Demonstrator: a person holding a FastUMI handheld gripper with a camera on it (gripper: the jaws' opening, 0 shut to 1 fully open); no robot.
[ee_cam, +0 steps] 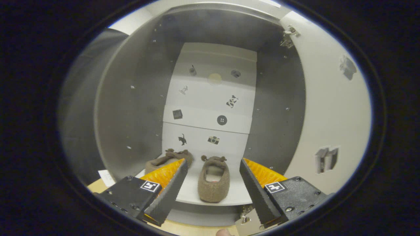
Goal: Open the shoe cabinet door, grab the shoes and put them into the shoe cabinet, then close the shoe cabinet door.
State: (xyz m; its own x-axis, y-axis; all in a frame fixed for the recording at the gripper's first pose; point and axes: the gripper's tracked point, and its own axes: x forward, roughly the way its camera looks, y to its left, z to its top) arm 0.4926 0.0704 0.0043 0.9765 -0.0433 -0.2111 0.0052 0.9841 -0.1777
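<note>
Tongs [213, 183] spread wide, holding nothing; brown slipper [214, 183] between the fingers on the cabinet shelf [236, 196]. Probably soft, light, squashable; best pinched across the heel rim.

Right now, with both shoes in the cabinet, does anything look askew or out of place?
Slightly. The right shoe sits straight between the open gripper fingers, heel at the shelf front. The left shoe lies angled, partly behind the left finger. Cabinet door open, as expected.
</note>
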